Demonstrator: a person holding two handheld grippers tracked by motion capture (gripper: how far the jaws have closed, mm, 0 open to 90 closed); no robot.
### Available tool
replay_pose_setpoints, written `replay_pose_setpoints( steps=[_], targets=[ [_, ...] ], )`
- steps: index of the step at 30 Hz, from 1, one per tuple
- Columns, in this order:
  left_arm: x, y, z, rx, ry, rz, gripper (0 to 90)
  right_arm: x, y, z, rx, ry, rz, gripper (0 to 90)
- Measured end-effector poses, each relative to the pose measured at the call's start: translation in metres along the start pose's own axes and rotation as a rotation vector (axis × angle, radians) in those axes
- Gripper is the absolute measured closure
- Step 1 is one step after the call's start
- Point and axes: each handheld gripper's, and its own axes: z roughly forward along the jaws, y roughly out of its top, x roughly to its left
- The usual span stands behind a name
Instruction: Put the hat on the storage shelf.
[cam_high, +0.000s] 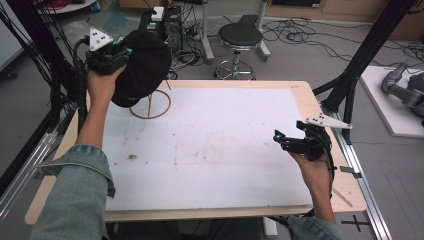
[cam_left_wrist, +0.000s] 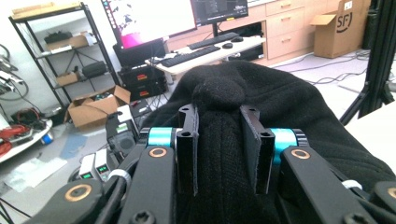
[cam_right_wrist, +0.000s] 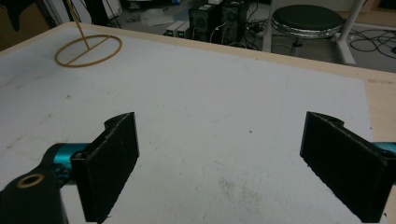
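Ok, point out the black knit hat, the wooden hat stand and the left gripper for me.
black knit hat (cam_high: 145, 65), high view, on the middle of its crown.
wooden hat stand (cam_high: 161, 109), high view, on the ring of its base.
left gripper (cam_left_wrist: 219, 156), left gripper view, midway between its fingertips, which pinch the hat.

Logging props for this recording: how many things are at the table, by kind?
Black knit hat: 1
Wooden hat stand: 1
Handheld grippers: 2, left gripper shut on the hat, right gripper open
Total: 4
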Motion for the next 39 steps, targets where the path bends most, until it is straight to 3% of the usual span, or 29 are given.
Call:
replay_pose_setpoints(
  steps=[6, 11, 23, 39],
  targets=[
    [0.002, 0.005, 0.007, 0.008, 0.007, 0.027, 70.2, 0.001, 0.000, 0.002, 0.006, 0.006, -0.004, 11.3],
    [-0.005, 0.009, 0.015, 0.008, -0.002, 0.061, 67.9, 0.000, 0.000, 0.002, 0.002, 0.004, -0.004, 11.3],
    [-0.016, 0.002, 0.026, 0.069, -0.014, 0.108, 59.8, -0.001, 0.000, -0.001, -0.005, 0.007, -0.001, 11.3],
    [-0.008, -0.013, 0.020, 0.090, -0.040, 0.038, 46.6, 0.000, 0.002, -0.001, -0.011, 0.010, -0.004, 11.3]
  ],
)
